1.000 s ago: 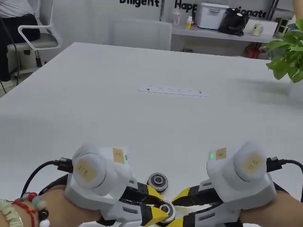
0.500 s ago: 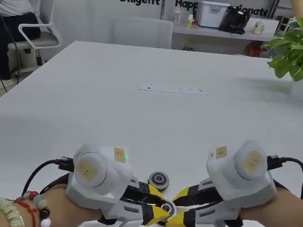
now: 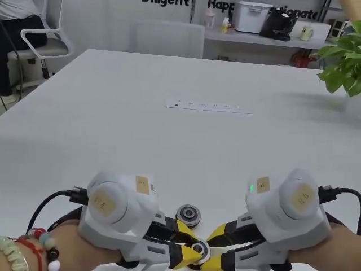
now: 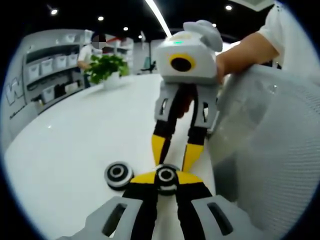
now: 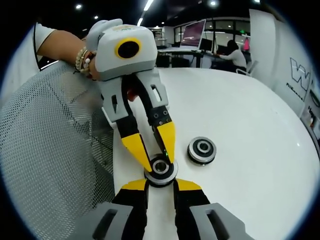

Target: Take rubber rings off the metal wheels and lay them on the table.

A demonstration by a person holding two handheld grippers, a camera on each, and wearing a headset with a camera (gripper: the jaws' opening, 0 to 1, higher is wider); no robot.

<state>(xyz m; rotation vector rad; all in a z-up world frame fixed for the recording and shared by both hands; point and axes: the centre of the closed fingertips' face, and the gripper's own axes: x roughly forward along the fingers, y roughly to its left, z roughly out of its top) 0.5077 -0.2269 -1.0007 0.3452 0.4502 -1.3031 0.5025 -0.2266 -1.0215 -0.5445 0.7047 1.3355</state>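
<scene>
A metal wheel (image 3: 197, 249), its dark rubber ring on, is sitting at the bottom centre of the head view, pinched from two sides. The left gripper (image 4: 166, 181) is clamping it with narrow jaws from the lower left and the right gripper (image 5: 160, 184) is doing the same from the lower right, yellow tips touching its rim. A second wheel (image 3: 188, 214), ring also on, is lying flat on the white table (image 3: 169, 147) just above them, untouched. Further up, a white power strip (image 3: 207, 106) is lying mid-frame, and a green plant (image 3: 343, 65) is showing at the upper right edge.
</scene>
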